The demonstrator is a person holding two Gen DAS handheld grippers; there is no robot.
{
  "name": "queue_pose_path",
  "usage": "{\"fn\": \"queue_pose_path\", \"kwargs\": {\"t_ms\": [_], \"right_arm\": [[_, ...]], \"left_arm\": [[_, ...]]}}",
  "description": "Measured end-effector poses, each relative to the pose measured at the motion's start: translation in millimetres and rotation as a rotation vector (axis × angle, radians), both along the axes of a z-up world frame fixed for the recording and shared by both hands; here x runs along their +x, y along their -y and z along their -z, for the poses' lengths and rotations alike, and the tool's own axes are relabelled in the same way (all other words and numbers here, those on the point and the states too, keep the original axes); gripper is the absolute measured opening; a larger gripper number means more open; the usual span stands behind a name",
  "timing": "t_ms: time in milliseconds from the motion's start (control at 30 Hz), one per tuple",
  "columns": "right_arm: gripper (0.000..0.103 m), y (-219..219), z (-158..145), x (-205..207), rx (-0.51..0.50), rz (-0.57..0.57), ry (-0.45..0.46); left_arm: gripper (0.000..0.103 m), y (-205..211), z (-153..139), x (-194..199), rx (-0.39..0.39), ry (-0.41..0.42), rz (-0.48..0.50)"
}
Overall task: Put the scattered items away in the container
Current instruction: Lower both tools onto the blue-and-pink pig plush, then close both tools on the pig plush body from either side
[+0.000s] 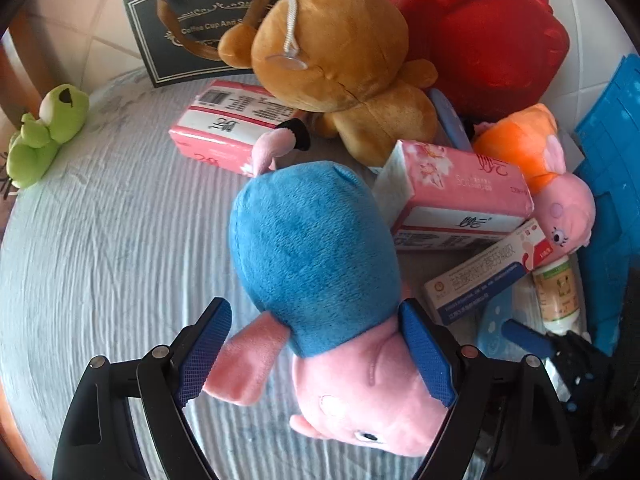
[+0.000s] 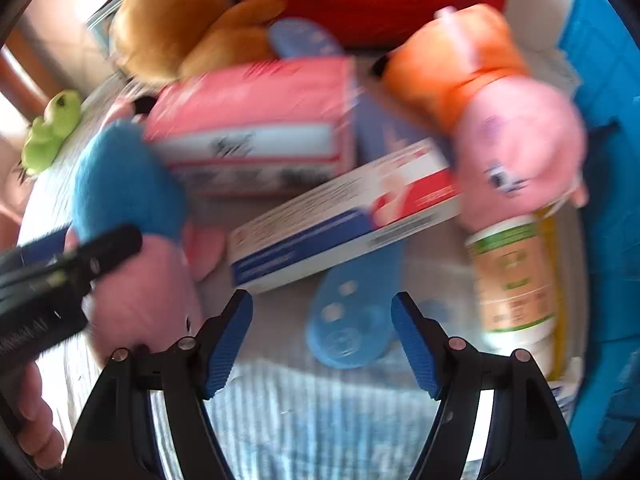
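Left gripper (image 1: 316, 352) spread around the blue-and-pink pig plush (image 1: 320, 280) at centre frame, right pad touching, left pad just clear of the ear. Better to clench at the neck seam, then carry to the blue container (image 1: 608, 168) at right edge. Right gripper (image 2: 322, 344) released, hanging over a blue paddle (image 2: 352, 312), blurred.

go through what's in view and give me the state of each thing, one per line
left gripper: open, fingers around the pig's neck
right gripper: open, nothing held
blue-bodied pig plush: lying down, head toward camera
orange-bodied pig plush: lying on its side
brown bear plush: slumped over
bottle: capped
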State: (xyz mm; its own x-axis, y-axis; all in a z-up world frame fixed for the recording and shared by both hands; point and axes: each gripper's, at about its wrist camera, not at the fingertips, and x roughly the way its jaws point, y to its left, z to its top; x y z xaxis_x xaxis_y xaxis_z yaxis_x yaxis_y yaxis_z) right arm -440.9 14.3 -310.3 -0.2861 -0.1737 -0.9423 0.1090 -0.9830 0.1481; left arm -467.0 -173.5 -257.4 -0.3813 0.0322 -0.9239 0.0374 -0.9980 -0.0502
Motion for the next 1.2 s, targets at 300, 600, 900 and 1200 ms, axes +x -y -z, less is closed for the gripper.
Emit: {"fn": "queue_pose_path", "kwargs": {"t_ms": [300, 600, 900, 1200], "right_arm": [[0.072, 94.7, -9.8, 32.0, -0.337, -0.238, 0.056], [0.072, 72.7, -21.2, 48.8, -0.123, -0.136, -0.002], [0.064, 67.1, -31.0, 41.0, -0.053, -0.090, -0.063], [0.064, 76.5, -16.6, 23.2, -0.017, -0.106, -0.036]], "left_arm": [[0.086, 43.9, -21.9, 36.9, -0.080, -0.027, -0.069], [0.086, 87.7, 1.5, 81.7, -0.002, 0.012, -0.120], [0.086, 75.8, 13.6, 107.0, 0.110, 0.007, -0.053], [0.086, 82.2, 44.5, 100.5, -0.059, 0.058, -0.004]]}}
